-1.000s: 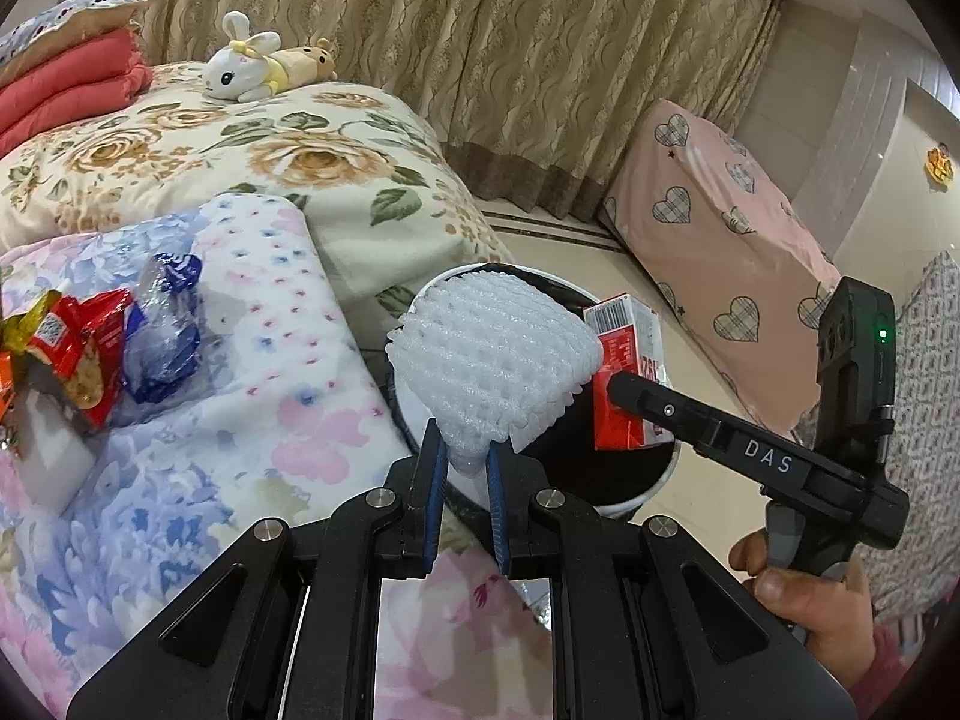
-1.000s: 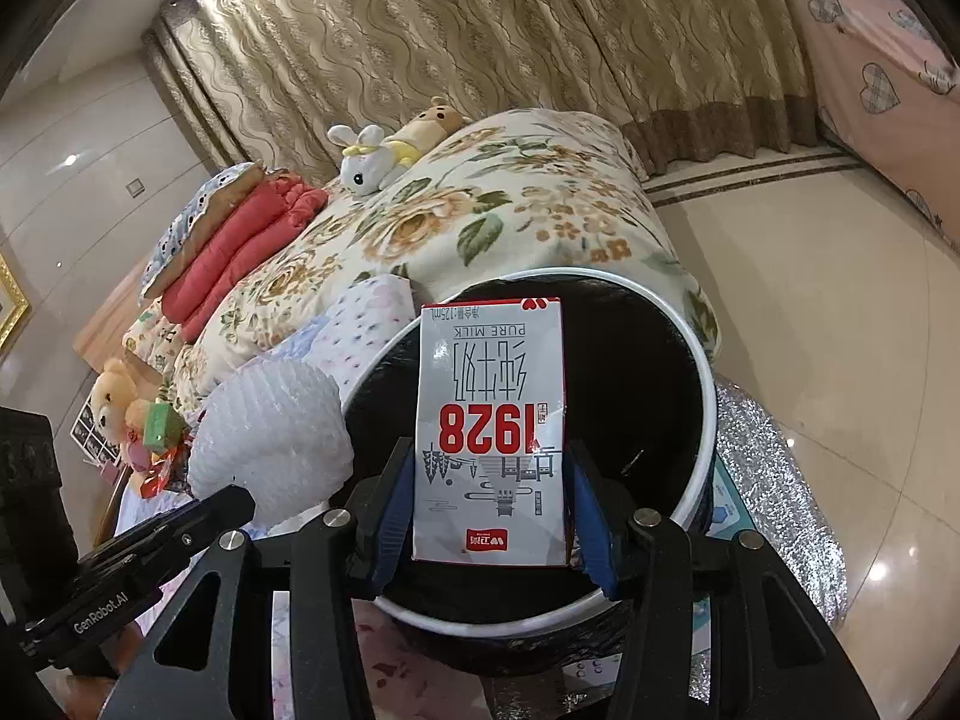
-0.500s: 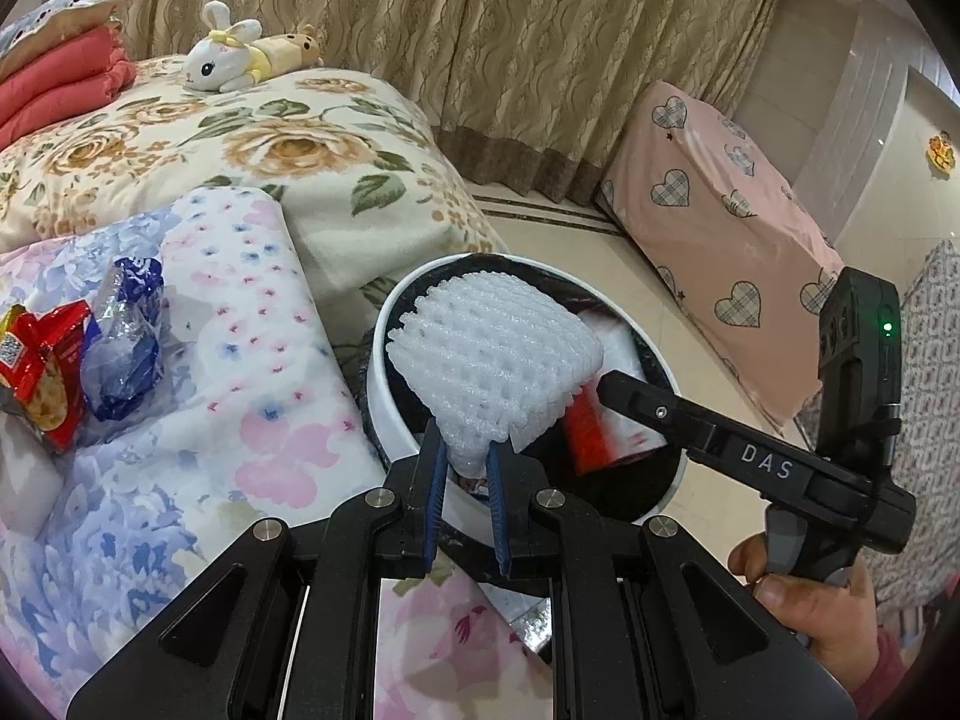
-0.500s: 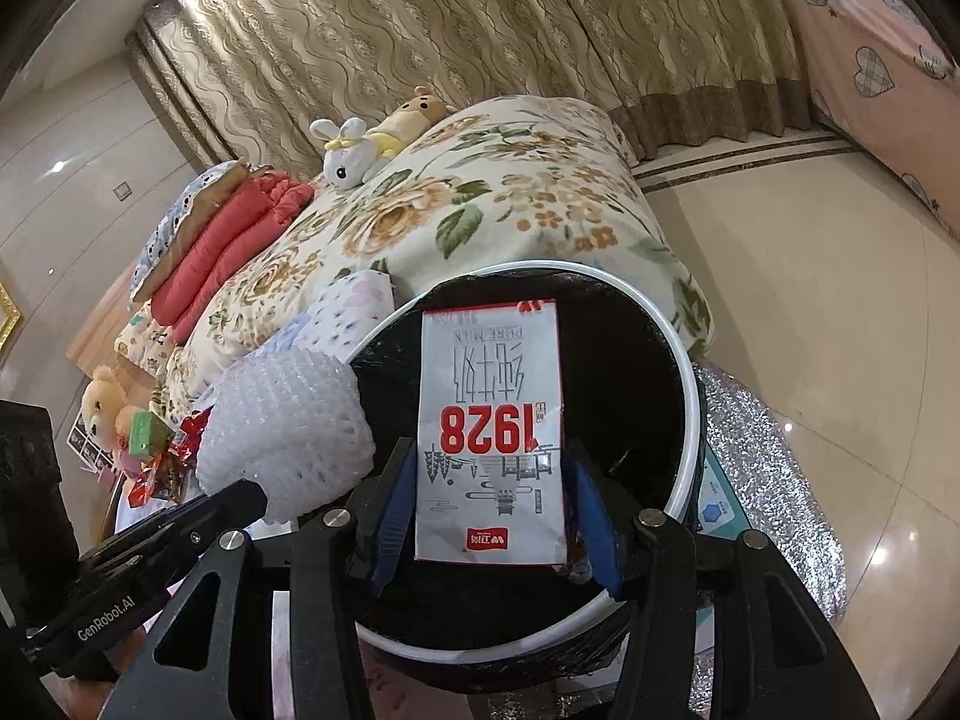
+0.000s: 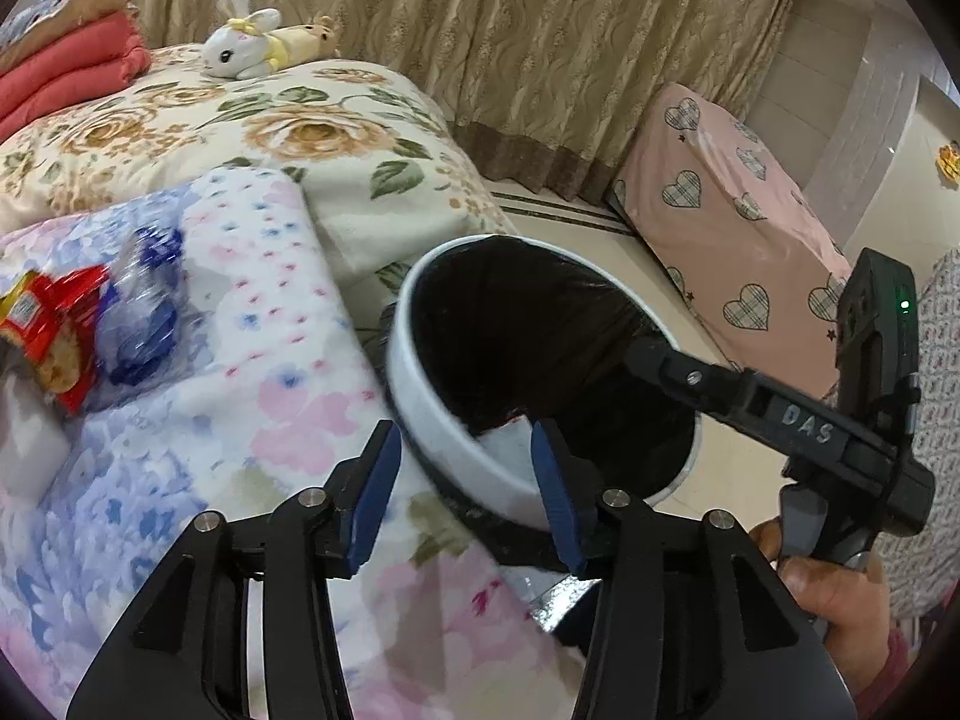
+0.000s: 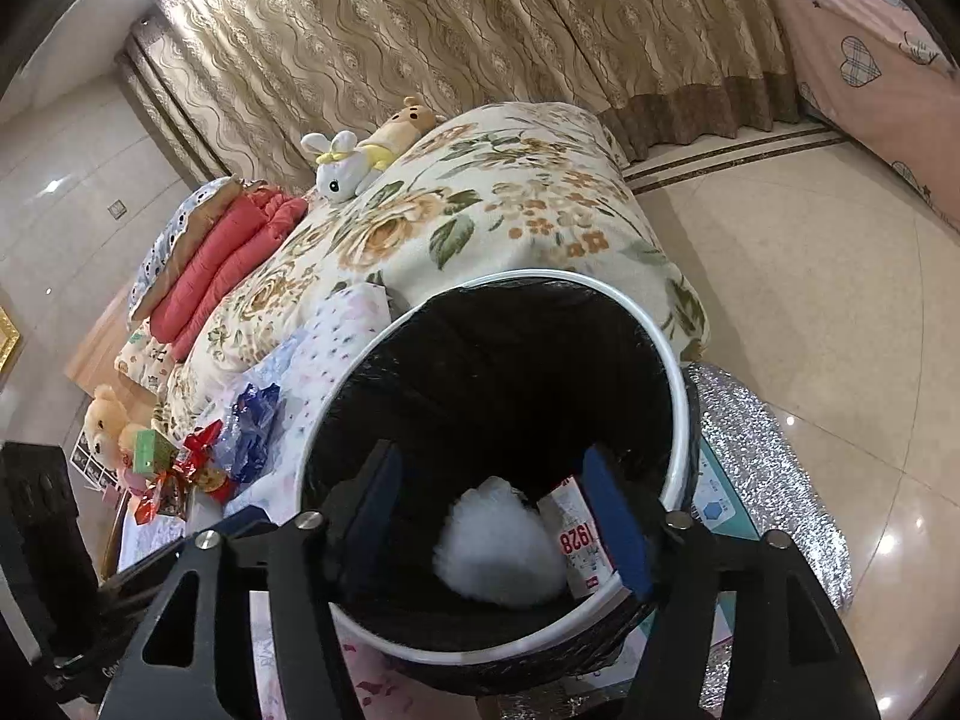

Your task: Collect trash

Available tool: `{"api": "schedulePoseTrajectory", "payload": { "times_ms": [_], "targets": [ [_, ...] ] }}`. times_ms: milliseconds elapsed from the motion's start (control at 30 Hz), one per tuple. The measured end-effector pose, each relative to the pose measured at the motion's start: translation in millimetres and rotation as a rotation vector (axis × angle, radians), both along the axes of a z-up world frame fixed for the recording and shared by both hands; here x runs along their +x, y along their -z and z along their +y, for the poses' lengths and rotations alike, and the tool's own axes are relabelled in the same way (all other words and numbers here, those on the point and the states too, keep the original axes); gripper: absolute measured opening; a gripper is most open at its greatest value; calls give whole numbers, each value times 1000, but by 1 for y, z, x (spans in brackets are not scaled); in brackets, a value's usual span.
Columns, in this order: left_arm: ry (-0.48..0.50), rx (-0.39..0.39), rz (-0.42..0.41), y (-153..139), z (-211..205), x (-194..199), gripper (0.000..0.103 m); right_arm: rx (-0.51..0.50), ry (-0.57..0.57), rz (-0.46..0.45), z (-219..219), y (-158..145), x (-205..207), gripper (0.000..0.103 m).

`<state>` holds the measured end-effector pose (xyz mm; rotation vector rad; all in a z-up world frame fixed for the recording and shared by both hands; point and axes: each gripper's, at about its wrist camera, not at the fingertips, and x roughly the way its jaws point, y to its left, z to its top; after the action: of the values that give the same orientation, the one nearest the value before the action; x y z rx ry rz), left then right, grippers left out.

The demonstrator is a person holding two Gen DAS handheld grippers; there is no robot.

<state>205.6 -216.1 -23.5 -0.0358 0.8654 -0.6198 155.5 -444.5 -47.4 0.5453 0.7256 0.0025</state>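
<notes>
A white-rimmed bin [image 5: 420, 414] with a black liner stands beside the bed; it also shows in the right wrist view [image 6: 675, 420]. Inside it lie a white foam net [image 6: 498, 546] and a milk carton [image 6: 579, 540] marked 1928. My left gripper [image 5: 462, 492] is open and empty over the bin's near rim. My right gripper [image 6: 501, 516] is open and empty above the bin's mouth; it also shows in the left wrist view [image 5: 648, 354]. A red snack wrapper [image 5: 51, 330] and a blue plastic wrapper [image 5: 141, 324] lie on the flowered blanket to the left.
A floral quilt [image 5: 252, 132] covers the bed with a white rabbit toy [image 5: 240, 57] and folded red bedding [image 5: 66, 72]. A pink heart-print cover [image 5: 732, 222] stands across the tiled floor. A silver mat [image 6: 756, 468] lies under the bin. A teddy bear [image 6: 105, 426] sits far left.
Both grippers opened. The foam net dropped from the left gripper and the milk carton from the right gripper into the bin. The left gripper shifted left toward the bin's near rim.
</notes>
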Motion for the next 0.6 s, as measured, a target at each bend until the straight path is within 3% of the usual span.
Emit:
{"api": "schedulePoseTrajectory", "payload": {
  "times_ms": [167,600],
  "targets": [
    [-53,-6,12,5,28,-5,47,-4,-26,-25,18,-7,-1,81],
    [-228,-28,30,15,119,-17,47,-24,-168,-41,89,-11,5,87]
  ]
}}
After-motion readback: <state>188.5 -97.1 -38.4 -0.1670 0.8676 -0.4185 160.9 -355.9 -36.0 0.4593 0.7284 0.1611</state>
